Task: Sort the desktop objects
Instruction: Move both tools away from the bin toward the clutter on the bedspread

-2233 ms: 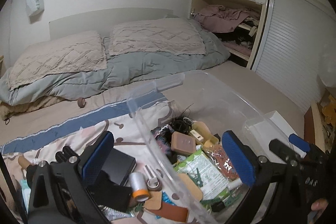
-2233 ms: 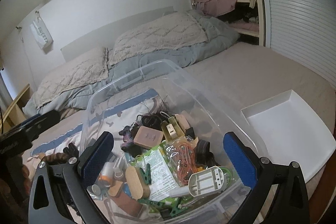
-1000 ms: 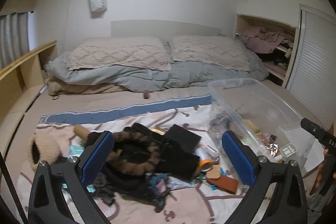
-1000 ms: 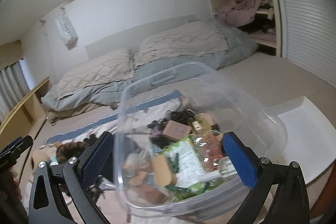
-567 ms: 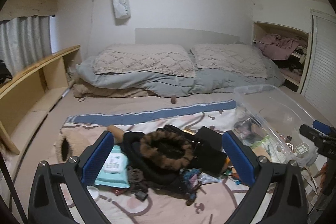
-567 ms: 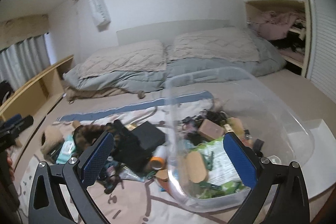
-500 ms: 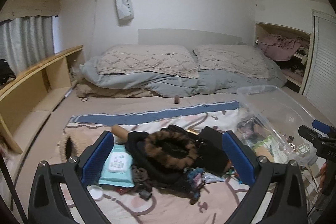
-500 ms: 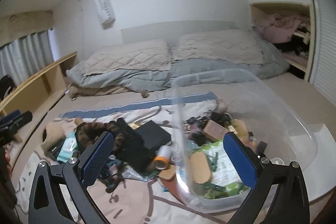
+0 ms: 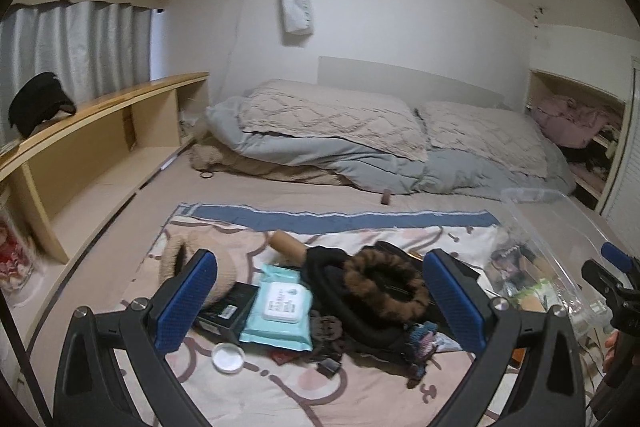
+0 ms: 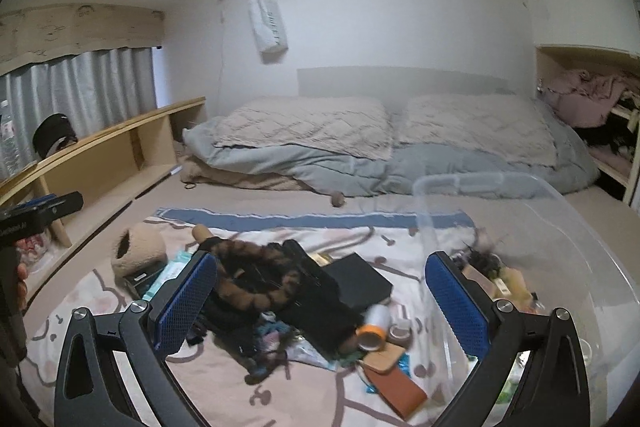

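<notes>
Scanning the pile, we judge we're btwn picks: both tools empty. Left gripper (image 9: 320, 301) jaws spread wide, nothing held; right gripper (image 10: 322, 301) same, wide apart w/ nothing btwn. Loose stuff sits on the printed blanket (image 9: 360, 387): wipes pack (image 9: 280, 311) just beside a black fur-trimmed bag (image 9: 376, 291), white lid (image 9: 228, 351) near the front, orange-capped tube (image 10: 374, 327) near the clear bin (image 10: 560, 227). Bin at right already has small items. Next move prob needs one gripper lowered onto a single item, e.g. wipes pack, then closing. Room: bed w/ pillows (image 9: 332, 119), wood shelf (image 9: 100, 131) left, curtain (image 9: 72, 47).
</notes>
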`<control>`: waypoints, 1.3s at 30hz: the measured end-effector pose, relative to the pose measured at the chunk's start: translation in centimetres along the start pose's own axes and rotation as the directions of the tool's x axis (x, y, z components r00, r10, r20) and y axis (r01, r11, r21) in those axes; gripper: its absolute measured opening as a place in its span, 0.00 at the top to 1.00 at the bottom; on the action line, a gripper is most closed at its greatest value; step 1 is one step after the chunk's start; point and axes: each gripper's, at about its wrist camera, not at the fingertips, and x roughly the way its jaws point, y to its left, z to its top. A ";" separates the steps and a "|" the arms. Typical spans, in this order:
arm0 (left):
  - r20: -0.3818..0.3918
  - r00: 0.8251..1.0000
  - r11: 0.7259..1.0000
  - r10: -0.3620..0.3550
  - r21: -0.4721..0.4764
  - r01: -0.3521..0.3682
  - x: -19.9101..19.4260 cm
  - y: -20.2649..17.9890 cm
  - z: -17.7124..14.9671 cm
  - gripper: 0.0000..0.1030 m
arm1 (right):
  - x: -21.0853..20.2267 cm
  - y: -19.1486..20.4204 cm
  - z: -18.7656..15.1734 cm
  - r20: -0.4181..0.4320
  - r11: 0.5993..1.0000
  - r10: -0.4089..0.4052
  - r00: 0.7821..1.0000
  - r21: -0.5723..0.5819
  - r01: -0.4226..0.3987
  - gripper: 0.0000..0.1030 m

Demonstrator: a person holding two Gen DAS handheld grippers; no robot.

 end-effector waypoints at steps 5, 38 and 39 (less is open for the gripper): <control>0.023 0.999 0.999 0.034 -0.014 -0.033 -0.6 2.2 0.0 0.00 | 0.7 0.5 -0.1 0.025 1.000 0.020 0.999 -0.010 -0.020 0.00; -0.140 0.977 0.987 0.159 0.040 -0.154 8.1 6.3 -4.3 0.00 | 11.5 3.4 -5.5 -0.363 0.991 0.115 0.925 -0.029 -0.134 0.51; -0.144 0.976 0.986 0.164 0.035 -0.160 8.4 6.6 -4.5 0.00 | 12.2 3.7 -6.0 -0.383 0.989 0.123 0.915 -0.029 -0.145 0.53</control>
